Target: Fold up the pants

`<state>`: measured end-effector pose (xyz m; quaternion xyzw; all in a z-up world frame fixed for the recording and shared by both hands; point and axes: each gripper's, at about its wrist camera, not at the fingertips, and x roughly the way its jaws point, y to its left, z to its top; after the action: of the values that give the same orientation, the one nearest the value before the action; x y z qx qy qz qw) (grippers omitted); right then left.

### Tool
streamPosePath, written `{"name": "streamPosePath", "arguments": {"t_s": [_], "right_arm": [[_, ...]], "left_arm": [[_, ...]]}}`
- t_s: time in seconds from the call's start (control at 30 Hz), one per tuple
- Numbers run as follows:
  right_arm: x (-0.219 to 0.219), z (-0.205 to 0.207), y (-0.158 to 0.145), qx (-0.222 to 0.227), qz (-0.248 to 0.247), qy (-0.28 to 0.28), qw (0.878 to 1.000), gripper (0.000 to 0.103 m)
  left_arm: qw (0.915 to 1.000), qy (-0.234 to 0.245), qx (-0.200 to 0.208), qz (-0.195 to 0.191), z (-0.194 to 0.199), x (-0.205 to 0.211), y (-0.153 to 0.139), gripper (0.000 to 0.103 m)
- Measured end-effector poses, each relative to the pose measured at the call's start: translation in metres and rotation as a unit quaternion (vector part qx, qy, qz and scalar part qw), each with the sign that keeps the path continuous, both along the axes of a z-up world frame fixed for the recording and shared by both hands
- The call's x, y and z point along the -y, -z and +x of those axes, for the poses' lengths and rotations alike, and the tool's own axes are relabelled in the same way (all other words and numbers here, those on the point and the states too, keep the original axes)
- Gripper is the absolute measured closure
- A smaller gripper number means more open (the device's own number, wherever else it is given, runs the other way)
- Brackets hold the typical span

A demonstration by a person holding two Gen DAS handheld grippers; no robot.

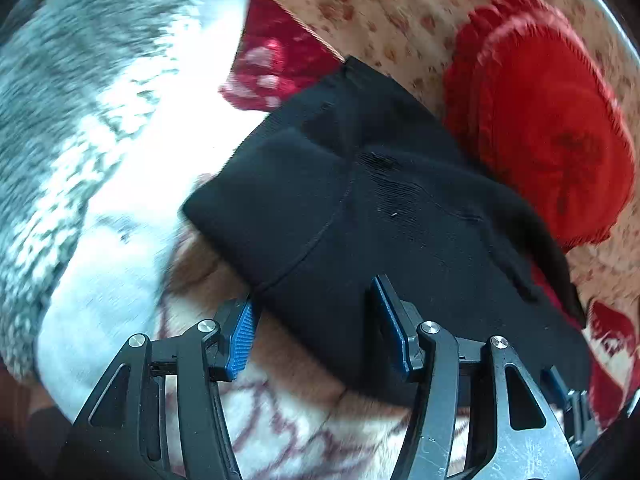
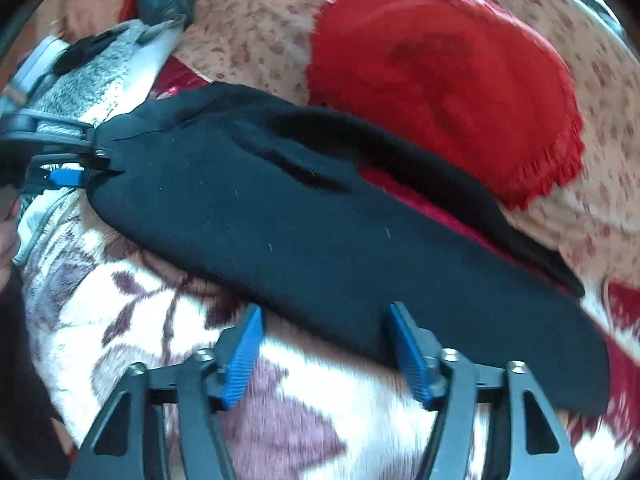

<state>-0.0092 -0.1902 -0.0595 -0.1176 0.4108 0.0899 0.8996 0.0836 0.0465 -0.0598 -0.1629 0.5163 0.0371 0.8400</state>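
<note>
Black pants (image 1: 360, 208) lie folded lengthwise on a floral blanket (image 1: 280, 432). My left gripper (image 1: 316, 320) is open, its blue pads (image 1: 242, 336) straddling the near edge of the pants at the waist end. In the right wrist view the pants (image 2: 320, 232) stretch from upper left to lower right. My right gripper (image 2: 326, 344) is open at the pants' near edge, right pad (image 2: 408, 352) touching the cloth. The left gripper (image 2: 68, 160) shows at the pants' far left end.
A red round cushion (image 1: 548, 120) (image 2: 440, 80) lies just beyond the pants on a beige flowered sheet (image 2: 256, 24). A grey and white fuzzy blanket (image 1: 80, 120) fills the left. A red patterned cloth (image 1: 276, 64) lies behind the pants.
</note>
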Motion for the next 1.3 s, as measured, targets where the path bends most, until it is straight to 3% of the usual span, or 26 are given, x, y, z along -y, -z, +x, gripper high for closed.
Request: {"name": "streamPosePath", "arguments": {"t_s": [0.07, 0.13, 0.2, 0.27, 0.4, 0.53, 0.6, 0.73, 0.8, 0.87, 0.9, 1.03, 1.13, 1.3], "right_arm": [[-0.001, 0.007, -0.001, 0.009, 0.009, -0.004, 1.0, 0.066], [-0.002, 0.013, -0.002, 0.014, 0.026, -0.012, 0.999, 0.075], [-0.004, 0.016, -0.004, 0.013, 0.039, -0.025, 0.999, 0.088], [-0.005, 0.013, -0.009, 0.009, 0.049, -0.031, 0.998, 0.093], [-0.004, -0.006, -0.022, 0.009, 0.075, -0.04, 0.996, 0.098], [0.0, -0.028, -0.039, -0.001, 0.105, -0.061, 0.993, 0.098], [-0.011, -0.04, -0.042, -0.007, 0.112, -0.083, 0.99, 0.098], [-0.028, -0.042, -0.018, -0.034, 0.089, -0.081, 0.992, 0.094], [-0.027, -0.039, -0.011, -0.068, 0.08, -0.082, 0.991, 0.09], [-0.013, -0.047, -0.024, -0.051, 0.099, -0.08, 0.991, 0.082], [-0.004, -0.05, -0.029, -0.045, 0.107, -0.071, 0.991, 0.075], [0.049, -0.053, -0.043, -0.033, 0.117, 0.002, 0.993, 0.07], [0.081, -0.046, -0.039, -0.036, 0.082, 0.069, 0.994, 0.07], [0.143, -0.031, -0.033, -0.044, 0.054, 0.167, 0.983, 0.067]], "left_arm": [[0.9999, 0.0, 0.006, 0.01, 0.003, 0.004, 0.001, 0.054], [0.9999, 0.006, 0.016, -0.003, 0.003, 0.007, 0.0, 0.089], [0.9997, 0.011, 0.021, -0.003, 0.002, 0.01, -0.003, 0.092], [0.9992, 0.017, 0.037, 0.007, -0.005, 0.012, -0.012, 0.094], [0.9977, 0.028, 0.061, -0.001, -0.032, 0.004, -0.038, 0.094], [0.9974, 0.031, 0.064, -0.002, -0.06, -0.01, -0.05, 0.094], [0.9987, 0.02, 0.046, 0.007, -0.069, -0.023, -0.039, 0.094], [0.9997, 0.004, -0.004, -0.024, -0.071, -0.036, -0.013, 0.09], [1.0, 0.002, 0.007, -0.006, -0.078, -0.036, -0.02, 0.085], [0.9998, 0.002, 0.019, 0.009, -0.084, -0.036, -0.032, 0.082], [0.9997, 0.0, 0.021, 0.014, -0.087, -0.037, -0.036, 0.082], [0.9985, -0.002, 0.039, 0.039, -0.103, -0.03, -0.054, 0.081], [0.9965, 0.001, 0.058, 0.06, -0.11, -0.026, -0.065, 0.081], [0.9938, 0.002, 0.086, 0.071, -0.117, -0.016, -0.083, 0.081]]}}
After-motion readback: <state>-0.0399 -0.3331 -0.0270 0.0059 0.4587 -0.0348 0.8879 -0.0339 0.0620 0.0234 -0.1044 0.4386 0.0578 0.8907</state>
